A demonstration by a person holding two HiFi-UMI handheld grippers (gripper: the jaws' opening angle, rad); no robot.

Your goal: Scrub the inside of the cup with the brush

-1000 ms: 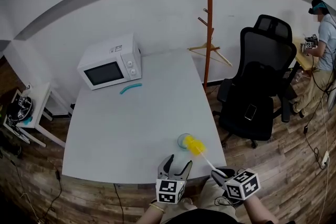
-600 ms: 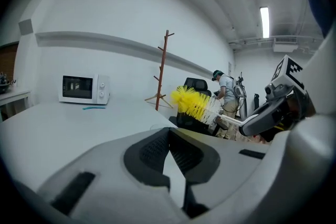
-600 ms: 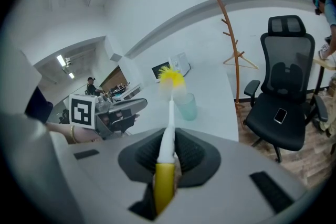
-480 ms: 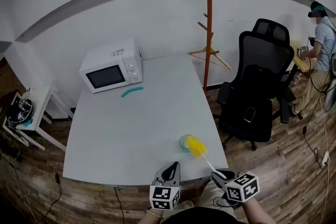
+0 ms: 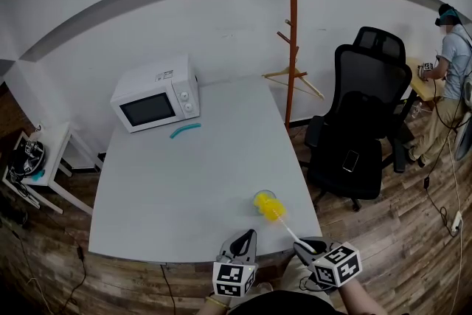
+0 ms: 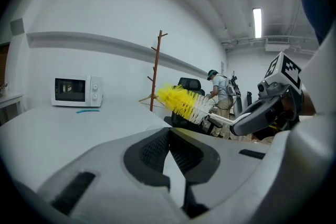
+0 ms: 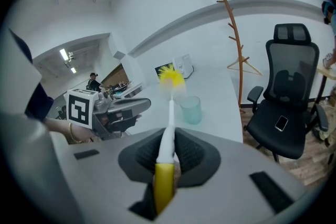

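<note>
Now over the cup (image 5: 257,194): the yellow bristle head of the brush (image 5: 270,209), a second ago just to the cup's right. Now pressed together with nothing between them: the jaws of the left gripper (image 5: 248,235), spread apart a second ago.

Across the middle, a pale grey table (image 5: 169,181) against a white wall. Off its right edge, a black office chair (image 5: 365,122). Between chair and table, a tall brown coat stand (image 5: 292,26). On the table's far left corner, a white microwave (image 5: 155,101), door to the front.

At the table's near edge, side by side, both grippers, each with its marker cube. Right gripper (image 5: 302,247) clamped on the brush handle, white shaft running out between the pads, yellow butt end toward that gripper's camera. In the right gripper view, bristles in the air above and a little left of the cup's rim, not down inside.

Cup upright, translucent pale green, near the table's near right corner, well apart from the microwave. Just in front of the microwave, flat on the table, a small teal strip (image 5: 184,130).
</note>
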